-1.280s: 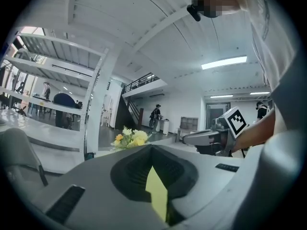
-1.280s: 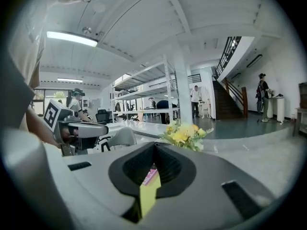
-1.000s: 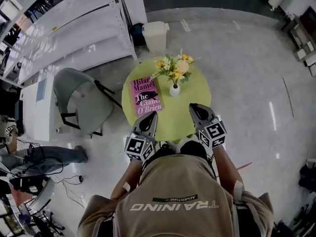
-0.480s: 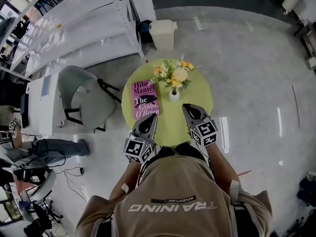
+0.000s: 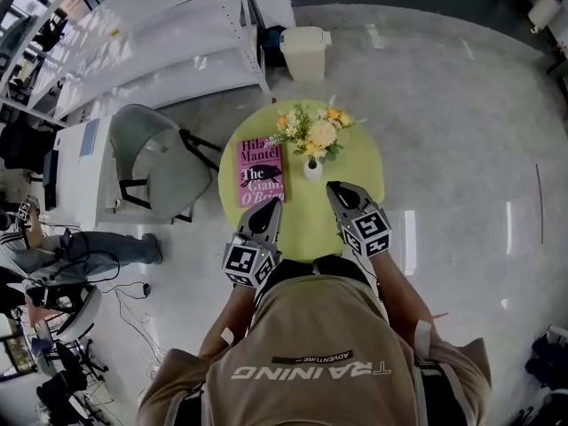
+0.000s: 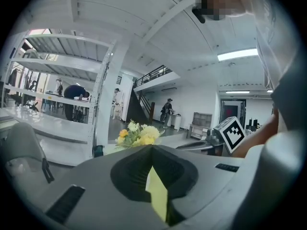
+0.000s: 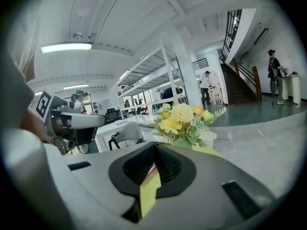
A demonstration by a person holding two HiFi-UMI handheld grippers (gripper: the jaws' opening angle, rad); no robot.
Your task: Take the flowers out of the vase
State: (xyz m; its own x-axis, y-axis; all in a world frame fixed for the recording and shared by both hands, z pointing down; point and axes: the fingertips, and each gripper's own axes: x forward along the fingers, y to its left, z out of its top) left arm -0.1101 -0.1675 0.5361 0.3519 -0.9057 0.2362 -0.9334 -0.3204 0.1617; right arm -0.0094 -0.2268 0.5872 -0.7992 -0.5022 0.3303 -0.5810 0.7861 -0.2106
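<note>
Yellow and orange flowers (image 5: 312, 131) upright in small white vase (image 5: 312, 169), past centre of round green table (image 5: 306, 229); pink book (image 5: 261, 172) just beside. Left gripper (image 5: 269, 208): jaws together, nothing between, above near table edge. Right gripper (image 5: 335, 190): jaws likewise together and empty, tip near vase.

Likely hazards:
- Do not advance with jaws unparted: risk of knocking vase over (narrow base, top-heavy bunch). Part jaws before reaching in.
- Do not pull stems with vase unrestrained: probable lift or tip. Steady vase with one gripper; draw bunch straight up with the other.
- Avoid clamping on blooms: probable crushing. Grip stems low.
</note>
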